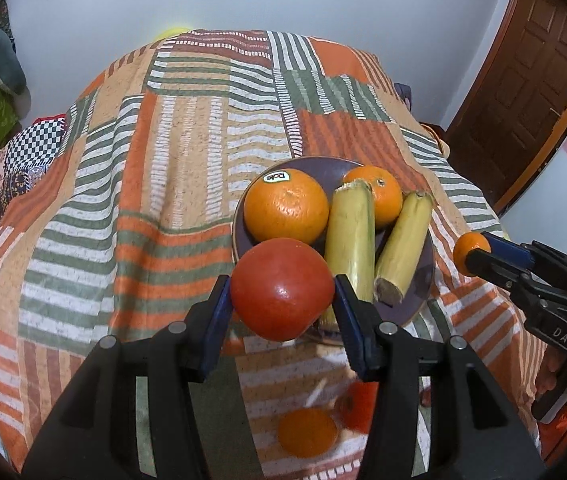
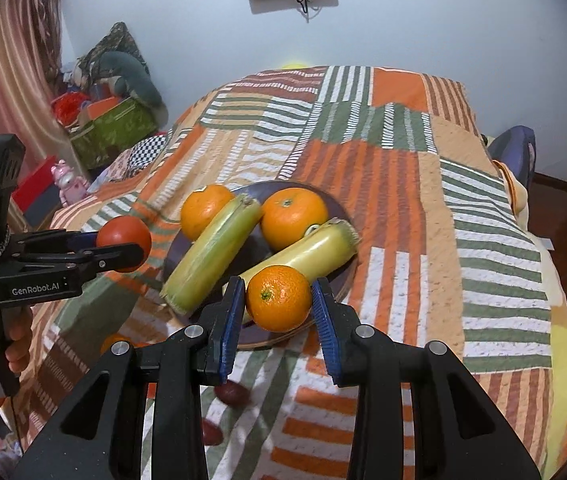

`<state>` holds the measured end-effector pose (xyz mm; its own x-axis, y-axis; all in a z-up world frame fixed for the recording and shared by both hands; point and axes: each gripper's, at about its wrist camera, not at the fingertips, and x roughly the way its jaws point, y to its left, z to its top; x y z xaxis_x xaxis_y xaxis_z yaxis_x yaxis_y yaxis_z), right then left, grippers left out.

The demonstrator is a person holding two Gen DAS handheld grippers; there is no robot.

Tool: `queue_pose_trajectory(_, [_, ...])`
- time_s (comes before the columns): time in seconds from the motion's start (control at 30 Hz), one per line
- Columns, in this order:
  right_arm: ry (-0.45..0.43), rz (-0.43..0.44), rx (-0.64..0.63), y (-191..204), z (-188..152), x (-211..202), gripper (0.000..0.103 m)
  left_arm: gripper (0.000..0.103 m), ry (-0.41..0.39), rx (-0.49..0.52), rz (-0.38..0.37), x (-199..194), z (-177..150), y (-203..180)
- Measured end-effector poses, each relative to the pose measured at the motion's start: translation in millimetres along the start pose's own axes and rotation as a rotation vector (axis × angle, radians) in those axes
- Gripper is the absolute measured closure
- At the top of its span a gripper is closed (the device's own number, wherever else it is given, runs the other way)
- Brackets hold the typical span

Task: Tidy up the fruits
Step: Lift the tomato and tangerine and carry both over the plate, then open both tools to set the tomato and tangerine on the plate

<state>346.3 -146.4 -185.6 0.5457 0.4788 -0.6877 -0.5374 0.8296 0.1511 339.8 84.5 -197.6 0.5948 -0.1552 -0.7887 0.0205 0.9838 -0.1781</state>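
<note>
While a round dark purple plate (image 1: 423, 276) sits on a patchwork bedspread of orange, green and white stripes (image 1: 143, 200), both handheld tongs hover at its near edge, each clamped on a fruit; the left gripper (image 1: 281, 300), black with blue finger pads, clenches a glossy round red tomato (image 1: 281, 288) between its two fingers, held in the air just before the plate's near rim; the right gripper (image 2: 277, 302), of the same make, pinches a small orange mandarin (image 2: 278, 298) above the plate's near rim, its stem dimple facing the camera. On the plate lie a large orange with a white sticker (image 1: 286, 210) at the far left, a smaller orange (image 1: 381, 194) at the far right, and two pale yellow-green cut stalk pieces (image 1: 351, 248) lying side by side between and in front of them, their cut ends pointing toward the near rim; in the right wrist view one stalk piece (image 2: 211, 254) overhangs the plate's left edge. Nearer than the plate, below the grippers, blurred fruits rest on the bedspread: an orange one (image 1: 307, 432) and a reddish one (image 1: 359, 406) beside it, and a small dark red one (image 2: 232, 394). Beyond the plate stands a pale blue wall (image 1: 283, 0); right of the plate a brown wooden door (image 1: 531, 100); left of the plate a green box (image 2: 115, 132) amid clutter.
</note>
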Motion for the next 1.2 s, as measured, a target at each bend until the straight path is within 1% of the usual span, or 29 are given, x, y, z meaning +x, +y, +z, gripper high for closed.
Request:
queue_pose_trajectory(0.23, [0.025,-0.012,0.006,-8.4,-3.2,17.6,0.071,0.053,0.03,0.007,0.012,22.8,5.4,-0.8])
queue_pose_trajectory(0.4, [0.041,-0.002,0.017,-13.3,-8.0,26.2,0.071,0.053,0.05,-0.007,0.007,35.9,5.8,1.2])
queue_pose_trajectory(0.5, [0.049,0.003,0.018,-13.7,-10.3,30.0,0.071,0.053,0.051,-0.005,0.02,39.9,5.8,0.1])
queue_pose_trajectory(0.63, [0.05,0.014,0.024,-15.8,-11.7,31.7,0.071,0.053,0.055,-0.005,0.018,42.2,6.6,0.5])
queue_pose_trajectory(0.77, [0.052,0.019,0.022,-16.2,-11.2,32.4,0.07,0.053,0.074,-0.004,0.027,46.0,7.6,0.5])
queue_pose_trajectory(0.87, [0.054,0.011,0.016,-14.6,-10.4,33.3,0.07,0.052,0.078,0.001,0.038,46.2,9.2,-0.6])
queue_pose_trajectory(0.93, [0.061,0.008,0.016,-14.2,-9.6,33.9,0.069,0.048,0.069,0.004,0.05,43.5,10.4,-1.4])
queue_pose_trajectory(1.0, [0.067,0.009,0.02,-14.1,-8.4,34.2,0.065,0.039,0.051,0.0,0.041,36.4,11.8,-1.0])
queue_pose_trajectory(1.03, [0.067,0.009,0.021,-13.0,-7.9,33.1,0.063,0.038,0.042,-0.006,0.026,32.3,11.9,-0.5])
queue_pose_trajectory(1.1, [0.059,0.006,0.017,-10.7,-7.0,29.5,0.059,0.038,0.028,-0.012,0.008,23.2,11.6,-0.8])
queue_pose_trajectory(1.2, [0.05,0.0,0.008,-7.1,-4.4,23.2,0.059,0.038,0.009,0.002,0.017,8.4,9.8,-3.5])
